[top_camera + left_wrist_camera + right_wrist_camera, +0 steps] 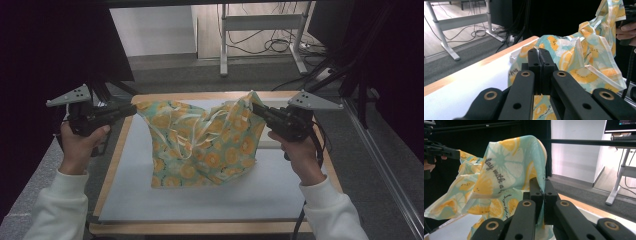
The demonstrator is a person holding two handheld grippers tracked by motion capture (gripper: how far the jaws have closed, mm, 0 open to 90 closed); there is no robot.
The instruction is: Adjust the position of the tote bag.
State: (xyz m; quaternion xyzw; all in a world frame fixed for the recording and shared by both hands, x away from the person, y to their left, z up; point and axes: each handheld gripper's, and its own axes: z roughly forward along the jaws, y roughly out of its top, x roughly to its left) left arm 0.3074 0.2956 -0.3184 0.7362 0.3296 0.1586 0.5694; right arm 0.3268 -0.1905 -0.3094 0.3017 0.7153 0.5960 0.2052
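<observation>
we are holding a patterned cloth [205,145] up between both grippers over the white mat [150,200] on the wooden table [112,165]. the left gripper [134,109] is clamping one upper corner, jaws pressed tight on the fabric; in the left gripper view the left gripper's jaws [539,53] are meeting with a thin edge of cloth [579,62] pinched between them. the right gripper [256,109] is pinching the opposite upper corner the same way; in the right gripper view the fabric [499,177] is draping over and down past the closed tips of the right gripper [543,185]. the cloth is teal with orange citrus slices and pale trim. it is hanging slack between the two grips, its lower part bunching and resting on the mat near the table's middle. a white-framed desk [260,30] and loose cables [280,45] are sitting on the floor beyond the table.
</observation>
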